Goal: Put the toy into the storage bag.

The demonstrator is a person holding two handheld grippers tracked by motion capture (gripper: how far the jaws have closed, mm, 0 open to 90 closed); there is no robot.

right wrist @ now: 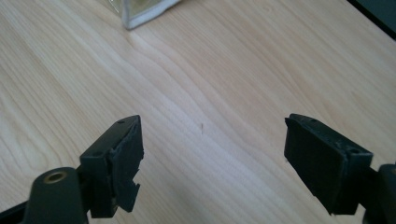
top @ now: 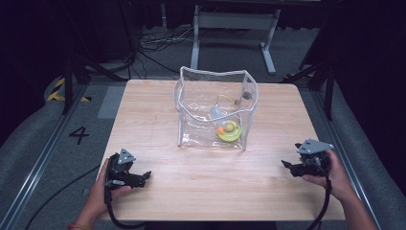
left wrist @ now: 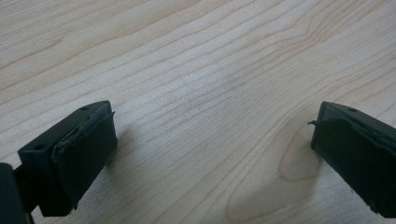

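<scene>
A clear plastic bag (top: 215, 108) with white edging stands upright in the middle of the wooden table (top: 158, 124). Inside it lies a yellow-green ring-shaped toy (top: 229, 132) with an orange ball, plus some small pale items. My left gripper (top: 146, 176) rests low at the table's near left, held by a hand, jaws wide apart over bare wood (left wrist: 210, 121). At the near right a hand holds my right gripper (top: 286, 165), also open with nothing between its pads (right wrist: 210, 154). A corner of the bag (right wrist: 140, 11) shows at the top of the right gripper view.
The table's right edge (right wrist: 369, 11) runs close beyond the right gripper. Metal rails (top: 43, 153) flank the table on a grey floor. A white stand (top: 234, 28) and cables (top: 153, 45) lie behind the table's far edge.
</scene>
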